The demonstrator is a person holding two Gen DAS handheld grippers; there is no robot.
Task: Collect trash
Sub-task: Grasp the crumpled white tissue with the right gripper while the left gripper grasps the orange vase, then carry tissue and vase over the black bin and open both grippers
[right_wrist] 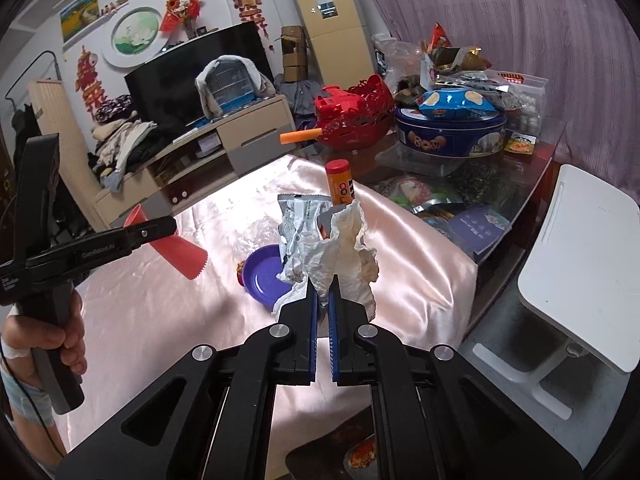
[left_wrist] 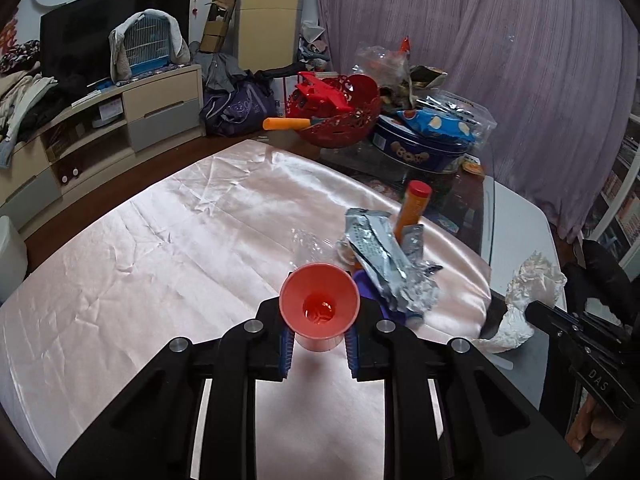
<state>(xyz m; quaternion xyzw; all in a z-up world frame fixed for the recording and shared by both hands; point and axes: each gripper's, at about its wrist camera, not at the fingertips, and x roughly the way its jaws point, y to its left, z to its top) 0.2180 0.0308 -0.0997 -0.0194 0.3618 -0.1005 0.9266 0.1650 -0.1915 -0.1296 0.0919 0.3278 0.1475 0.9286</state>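
Red cup (left_wrist: 319, 306) in left gripper (left_wrist: 319, 344), tissue (right_wrist: 344, 248) in right gripper (right_wrist: 323, 312).

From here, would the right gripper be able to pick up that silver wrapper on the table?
Probably not yet. The right gripper is already shut on a crumpled tissue, so its jaws are full. The silver wrapper lies just beyond, leaning over the purple bowl, otherwise unblocked.

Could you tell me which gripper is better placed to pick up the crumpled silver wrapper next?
Neither is free: the left gripper is shut on the pink cup, the right gripper on the crumpled tissue. Once emptied, probably the right: the silver wrapper lies just beyond its fingertips.
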